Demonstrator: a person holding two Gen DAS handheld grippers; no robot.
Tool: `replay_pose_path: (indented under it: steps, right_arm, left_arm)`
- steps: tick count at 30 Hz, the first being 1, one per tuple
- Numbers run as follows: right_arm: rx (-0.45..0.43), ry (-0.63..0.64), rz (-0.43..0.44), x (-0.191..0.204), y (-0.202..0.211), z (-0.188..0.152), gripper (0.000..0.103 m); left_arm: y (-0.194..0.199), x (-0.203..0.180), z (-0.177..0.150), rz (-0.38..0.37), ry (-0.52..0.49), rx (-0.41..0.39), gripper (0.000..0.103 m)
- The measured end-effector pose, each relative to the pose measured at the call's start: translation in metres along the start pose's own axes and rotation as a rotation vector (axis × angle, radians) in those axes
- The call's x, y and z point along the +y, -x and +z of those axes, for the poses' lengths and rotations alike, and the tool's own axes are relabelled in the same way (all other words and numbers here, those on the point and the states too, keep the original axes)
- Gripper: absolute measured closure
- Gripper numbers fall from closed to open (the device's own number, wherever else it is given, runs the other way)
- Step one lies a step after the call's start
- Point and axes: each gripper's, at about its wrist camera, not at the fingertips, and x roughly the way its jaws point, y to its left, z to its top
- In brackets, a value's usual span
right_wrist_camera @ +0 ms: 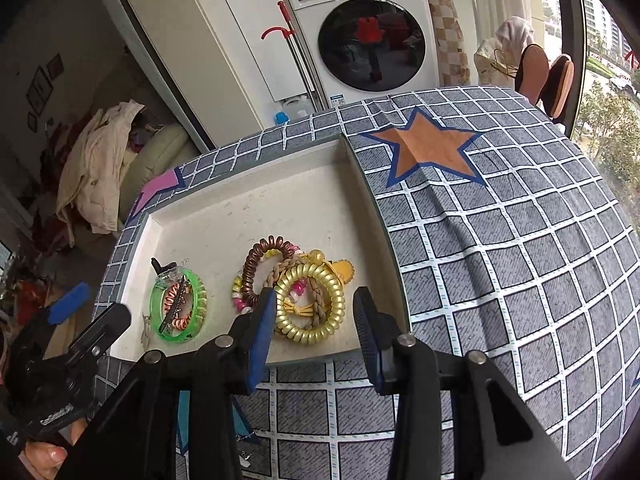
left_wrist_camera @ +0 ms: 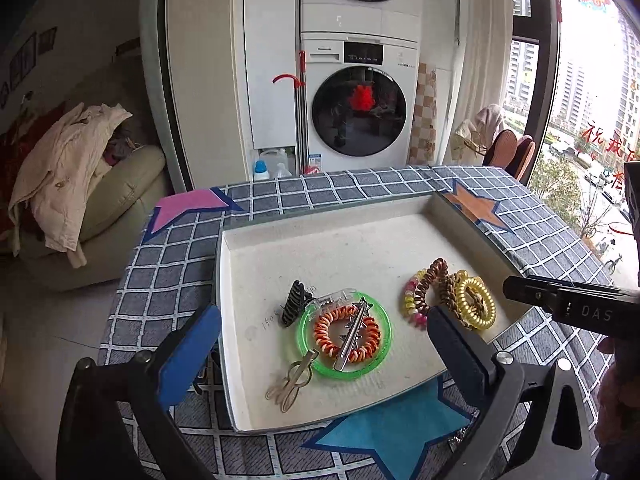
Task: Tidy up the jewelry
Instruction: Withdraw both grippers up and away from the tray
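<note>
The left gripper (left_wrist_camera: 320, 344) stands with its two blue-padded fingers (left_wrist_camera: 188, 356) spread as wide as they go, released and holding nothing; its own camera frames the green bangle (left_wrist_camera: 345, 334) in the broad gap between them, lower down on the floor of the white tray (left_wrist_camera: 320, 240) and clear of both pads. The right gripper (right_wrist_camera: 316, 332) is partly open, its pads (right_wrist_camera: 262, 332) gripping nothing, and the yellow coil hair tie (right_wrist_camera: 312, 308) lies in the tray just beyond and between its fingertips, near the left pad though whether it touches cannot be told. Inside the green bangle rest one orange coil hair tie (left_wrist_camera: 347, 334) and one silver hair clip (left_wrist_camera: 352, 336) laid across it, with one clear claw clip (left_wrist_camera: 334, 300) and one black claw clip (left_wrist_camera: 294, 300) at the bangle's far left edge and one beige hair clip (left_wrist_camera: 290, 380) just outside its near left edge. The second heap, at the tray's right, holds the one yellow coil tie, one brown coil hair tie (left_wrist_camera: 430, 284), one beaded bracelet of pink and yellow beads (left_wrist_camera: 412, 300) and one tan braided band (left_wrist_camera: 450, 292), all overlapping and touching one another. The tray sits on a grey checked tablecloth (right_wrist_camera: 500, 260) that carries three paper stars in view: one pink (left_wrist_camera: 188, 204), one orange (right_wrist_camera: 430, 146) and one blue (left_wrist_camera: 392, 428), the blue one at the tray's near edge
</note>
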Motion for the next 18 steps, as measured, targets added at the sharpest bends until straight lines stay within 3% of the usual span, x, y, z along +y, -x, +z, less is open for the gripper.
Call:
replay_pose_path:
  steps: [7,18]
  right_arm:
    - [0.005,0.018,0.002,0.002,0.007,-0.008,0.060]
    - [0.022,0.136,-0.048,0.017,0.015,-0.023,0.053]
  left_arm:
    - [0.006,0.004,-0.007,-0.001,0.018,0.055,0.000]
    - [0.016,-0.009,-0.024,0.074,-0.014,0.112,0.000]
